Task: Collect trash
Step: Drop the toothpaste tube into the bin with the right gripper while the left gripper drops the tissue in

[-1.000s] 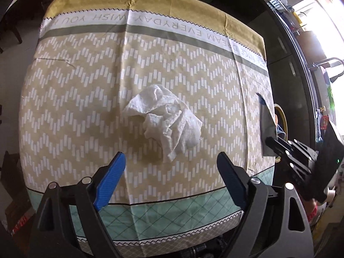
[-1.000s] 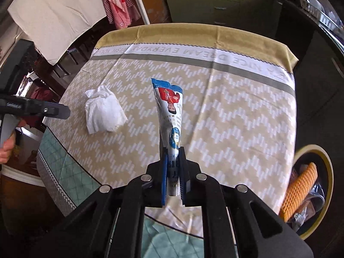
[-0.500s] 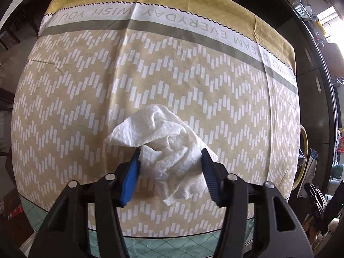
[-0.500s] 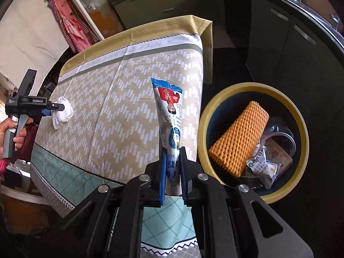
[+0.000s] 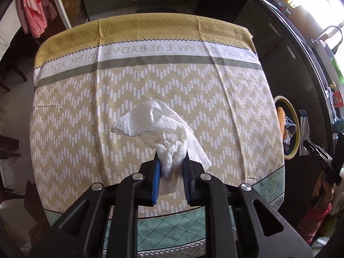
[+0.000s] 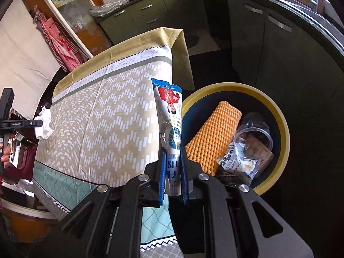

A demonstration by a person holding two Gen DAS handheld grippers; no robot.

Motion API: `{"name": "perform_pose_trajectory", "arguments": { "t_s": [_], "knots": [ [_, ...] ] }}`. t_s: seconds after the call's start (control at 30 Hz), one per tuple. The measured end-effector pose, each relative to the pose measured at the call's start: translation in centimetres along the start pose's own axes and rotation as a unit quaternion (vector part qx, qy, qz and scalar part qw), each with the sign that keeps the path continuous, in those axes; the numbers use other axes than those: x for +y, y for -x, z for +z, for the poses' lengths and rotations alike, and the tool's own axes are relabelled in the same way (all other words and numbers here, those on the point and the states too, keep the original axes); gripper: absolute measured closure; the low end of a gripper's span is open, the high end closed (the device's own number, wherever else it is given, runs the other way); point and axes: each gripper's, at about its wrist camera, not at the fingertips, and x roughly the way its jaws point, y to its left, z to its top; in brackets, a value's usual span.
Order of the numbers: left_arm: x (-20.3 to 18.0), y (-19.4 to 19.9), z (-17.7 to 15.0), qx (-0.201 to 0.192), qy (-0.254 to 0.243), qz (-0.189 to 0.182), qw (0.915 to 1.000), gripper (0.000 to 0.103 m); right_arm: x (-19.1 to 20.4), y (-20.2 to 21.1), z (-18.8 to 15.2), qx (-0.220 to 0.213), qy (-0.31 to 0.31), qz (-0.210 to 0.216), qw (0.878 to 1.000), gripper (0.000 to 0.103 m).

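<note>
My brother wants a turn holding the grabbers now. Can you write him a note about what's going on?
Left gripper: shut on the crumpled paper towel, over the tablecloth.
Right gripper: shut on the blue-and-white snack wrapper, held at the table edge beside the yellow-rimmed trash bin.
Done: the bin already holds an orange foam net, a clear plastic cup and a small packet.
Left: drop the wrapper into the bin, then carry the towel over and drop it too.
</note>
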Motion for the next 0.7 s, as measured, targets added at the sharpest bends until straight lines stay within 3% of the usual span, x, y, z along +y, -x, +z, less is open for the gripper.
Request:
{"name": "perform_pose_trajectory", "arguments": {
  "t_s": [0.27, 0.33, 0.4, 0.43, 0.7],
  "knots": [
    [-8.2, 3.3, -1.0, -0.015, -0.094, -0.048, 0.9942, 0.086, -5.3, -0.7, 1.5, 0.001, -0.060, -0.058, 0.997, 0.090],
    [-10.7, 3.4, -1.0, -0.013, -0.116, -0.058, 0.9915, 0.086, -6.8, -1.8, 2.0, 0.006, -0.076, -0.066, 0.995, 0.083],
    [-13.3, 3.3, -1.0, -0.011, -0.139, -0.063, 0.9882, 0.086, -8.1, -2.4, 2.4, 0.005, -0.093, -0.079, 0.992, 0.062],
    [-14.6, 3.2, -0.9, -0.008, -0.149, -0.068, 0.9865, 0.086, -8.7, -2.3, 2.3, -0.002, -0.103, -0.084, 0.991, 0.062],
    [-26.4, -0.7, 0.6, 0.018, -0.236, -0.108, 0.9656, 0.085, -9.9, 3.4, -2.9, -0.048, -0.120, -0.057, 0.990, 0.060]
  ]
}}
